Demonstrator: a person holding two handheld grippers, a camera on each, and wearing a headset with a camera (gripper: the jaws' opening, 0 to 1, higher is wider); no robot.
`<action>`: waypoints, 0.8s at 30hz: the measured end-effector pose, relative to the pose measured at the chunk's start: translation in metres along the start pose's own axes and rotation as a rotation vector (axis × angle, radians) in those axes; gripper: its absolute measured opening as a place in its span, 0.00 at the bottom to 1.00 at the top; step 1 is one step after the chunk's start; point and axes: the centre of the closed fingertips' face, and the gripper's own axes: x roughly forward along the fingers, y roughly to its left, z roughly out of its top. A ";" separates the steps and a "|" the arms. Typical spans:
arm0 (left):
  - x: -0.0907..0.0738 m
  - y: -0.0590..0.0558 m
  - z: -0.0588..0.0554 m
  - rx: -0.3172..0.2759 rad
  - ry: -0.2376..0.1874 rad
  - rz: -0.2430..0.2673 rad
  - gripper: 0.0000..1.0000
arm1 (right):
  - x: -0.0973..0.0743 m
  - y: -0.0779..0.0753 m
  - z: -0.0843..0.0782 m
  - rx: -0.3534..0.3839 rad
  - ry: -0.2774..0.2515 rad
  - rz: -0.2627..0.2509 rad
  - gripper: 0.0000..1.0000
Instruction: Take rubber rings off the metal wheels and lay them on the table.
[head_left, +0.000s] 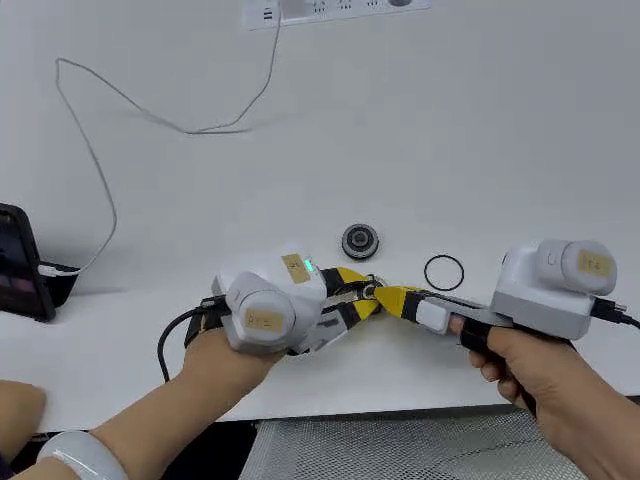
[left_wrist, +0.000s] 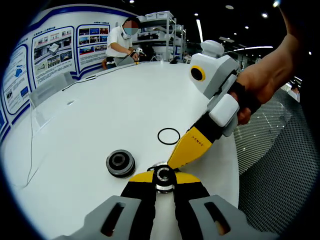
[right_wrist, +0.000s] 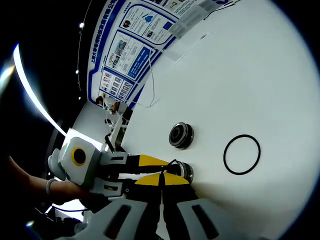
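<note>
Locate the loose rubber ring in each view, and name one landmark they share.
Head view: ring right of centre, on the table.
Left gripper view: ring near the centre.
Right gripper view: ring at the right.
Shared landmark: the lone wheel, to its left in all three.

My left gripper (head_left: 362, 292) comes in from the left and my right gripper (head_left: 384, 294) from the right, and they meet tip to tip over the near part of the worktop (head_left: 300, 150). A wheel (head_left: 372, 291) sits between my left jaws, with the right gripper's tips against it. Just behind them a second wheel (head_left: 360, 240) lies on the worktop. A ring (head_left: 427, 272) lies flat to its right, apart from it. A phone (head_left: 20, 265) stands at the far left, and a cable (head_left: 100, 190) runs from it to the back edge.
</note>
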 end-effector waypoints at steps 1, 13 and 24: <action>0.000 0.000 0.000 0.000 0.000 0.000 0.12 | 0.000 0.001 -0.001 0.000 0.003 0.005 0.01; -0.003 -0.001 0.000 0.005 -0.008 -0.008 0.15 | -0.004 -0.004 0.001 -0.003 -0.015 -0.037 0.01; -0.022 0.001 -0.002 -0.004 -0.059 0.013 0.31 | -0.003 -0.003 0.002 -0.002 -0.016 -0.038 0.01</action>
